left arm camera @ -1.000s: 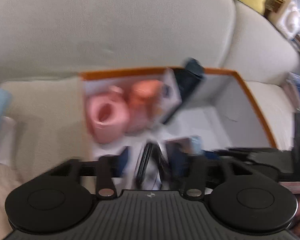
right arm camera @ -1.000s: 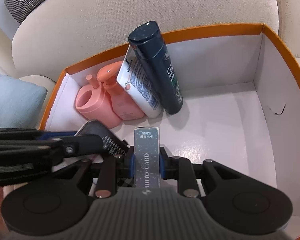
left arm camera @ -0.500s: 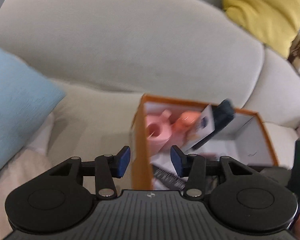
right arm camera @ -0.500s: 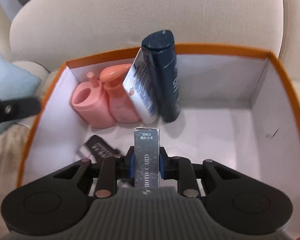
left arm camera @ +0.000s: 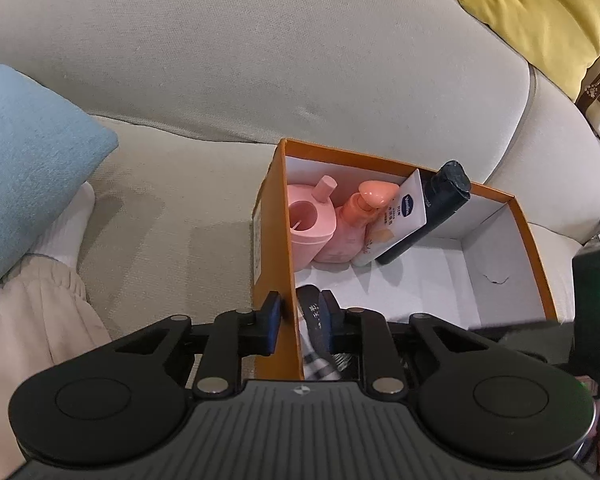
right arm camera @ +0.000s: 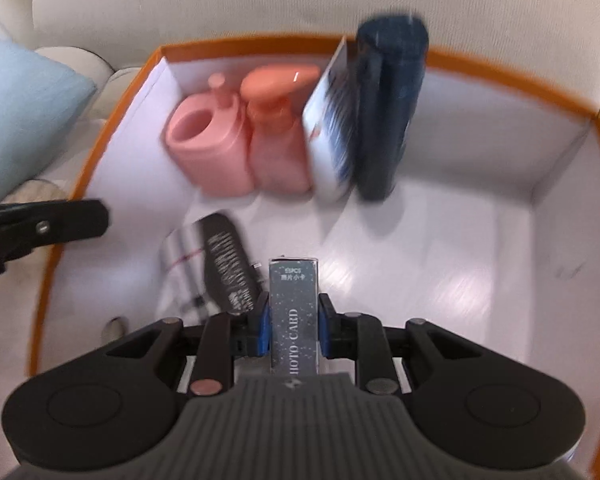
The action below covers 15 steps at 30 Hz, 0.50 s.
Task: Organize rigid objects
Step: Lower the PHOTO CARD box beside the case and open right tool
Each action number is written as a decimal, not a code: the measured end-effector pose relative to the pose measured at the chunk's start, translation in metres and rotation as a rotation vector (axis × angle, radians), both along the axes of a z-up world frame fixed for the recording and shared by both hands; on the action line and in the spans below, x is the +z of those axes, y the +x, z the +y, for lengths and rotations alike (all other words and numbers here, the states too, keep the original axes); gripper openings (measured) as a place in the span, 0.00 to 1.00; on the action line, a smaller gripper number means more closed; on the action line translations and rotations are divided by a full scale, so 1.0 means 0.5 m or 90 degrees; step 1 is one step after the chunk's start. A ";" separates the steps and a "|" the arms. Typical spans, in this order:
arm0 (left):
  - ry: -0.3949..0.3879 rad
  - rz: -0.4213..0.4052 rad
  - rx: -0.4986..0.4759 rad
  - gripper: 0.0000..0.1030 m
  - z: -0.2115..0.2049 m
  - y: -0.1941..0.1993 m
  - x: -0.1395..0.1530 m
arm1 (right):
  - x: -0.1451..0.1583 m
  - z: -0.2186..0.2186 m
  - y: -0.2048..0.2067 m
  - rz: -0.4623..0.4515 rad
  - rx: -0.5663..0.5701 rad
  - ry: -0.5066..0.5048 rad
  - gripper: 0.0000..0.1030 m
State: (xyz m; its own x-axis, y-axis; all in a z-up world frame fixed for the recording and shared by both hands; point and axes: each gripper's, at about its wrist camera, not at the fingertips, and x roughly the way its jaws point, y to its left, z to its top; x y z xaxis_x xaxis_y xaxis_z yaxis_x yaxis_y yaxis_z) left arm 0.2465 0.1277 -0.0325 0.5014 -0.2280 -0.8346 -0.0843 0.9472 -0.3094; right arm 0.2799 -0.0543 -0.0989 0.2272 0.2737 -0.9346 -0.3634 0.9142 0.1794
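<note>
Four stowed: pink holder [right arm camera: 208,148], pump bottle [right arm camera: 278,132], white tube [right arm camera: 332,128] and dark bottle [right arm camera: 388,112] stand along the back wall of the orange box [left arm camera: 278,248].
Loose: dark packet [right arm camera: 224,260] lies flat on the box floor (untidy).
Right gripper [right arm camera: 294,316]: fingers pinch the photo-card box [right arm camera: 294,300] above the floor; placing remains.
Left gripper [left arm camera: 300,316]: fingers closing astride the box's side wall, steadying it.

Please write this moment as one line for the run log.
left tool: closing astride orange box side wall | right tool: holds card box over orange box | bottles: stand at back
</note>
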 end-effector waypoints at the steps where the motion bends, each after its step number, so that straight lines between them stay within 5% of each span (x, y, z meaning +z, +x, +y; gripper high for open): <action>1: 0.000 0.001 -0.001 0.23 -0.001 0.000 0.000 | -0.004 -0.002 -0.003 0.024 -0.007 0.019 0.23; 15: -0.005 0.000 0.007 0.23 0.000 -0.001 -0.001 | 0.001 -0.003 0.027 0.022 -0.113 0.075 0.23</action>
State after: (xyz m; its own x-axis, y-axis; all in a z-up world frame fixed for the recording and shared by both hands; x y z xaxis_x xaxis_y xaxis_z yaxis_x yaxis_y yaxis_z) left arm 0.2461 0.1279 -0.0332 0.5046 -0.2290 -0.8324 -0.0947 0.9437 -0.3170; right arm 0.2934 -0.0560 -0.0984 0.2499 0.3404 -0.9065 -0.1909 0.9351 0.2985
